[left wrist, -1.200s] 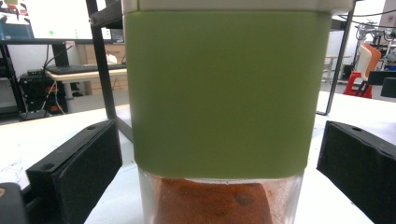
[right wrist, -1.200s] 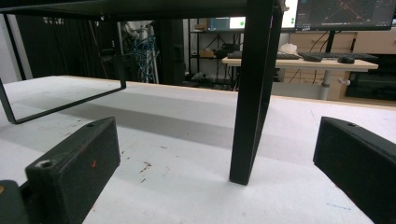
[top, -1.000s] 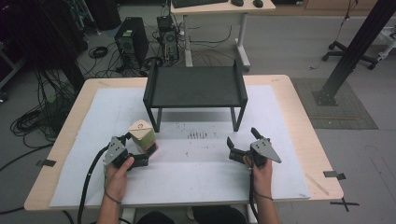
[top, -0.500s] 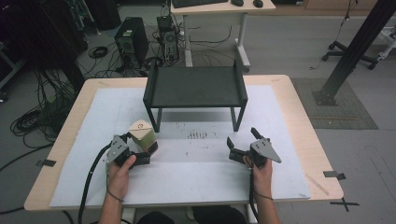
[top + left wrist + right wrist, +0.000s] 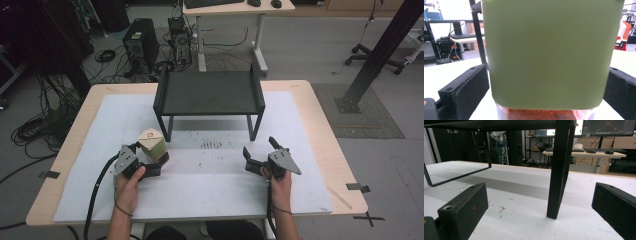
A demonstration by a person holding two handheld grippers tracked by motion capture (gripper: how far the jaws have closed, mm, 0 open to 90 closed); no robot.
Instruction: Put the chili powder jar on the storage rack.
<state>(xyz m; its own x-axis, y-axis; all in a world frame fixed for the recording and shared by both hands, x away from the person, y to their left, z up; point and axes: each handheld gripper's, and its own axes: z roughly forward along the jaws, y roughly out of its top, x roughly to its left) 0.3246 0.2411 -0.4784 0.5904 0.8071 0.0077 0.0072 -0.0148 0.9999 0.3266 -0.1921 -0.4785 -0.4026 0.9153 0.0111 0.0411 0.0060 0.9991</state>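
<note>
Green-labelled jar (image 5: 152, 144) stood upright on white mat (image 5: 210, 200), near front-left leg of black shelf (image 5: 209, 95). Jar seen between jaws of left gripper (image 5: 159, 162); in left gripper view, green label (image 5: 549, 52) seen plain, no readable print; reddish contents glimpsed beneath. Small round mark noted on tan lid (image 5: 148, 136), illegible. Jaws beside jar walls; contact cannot be told. Right gripper (image 5: 260, 154) held with jaws spread apart, empty, pointed at shelf leg (image 5: 557, 170).

Upright green-labelled jar (image 5: 152, 144), reddish contents
</note>
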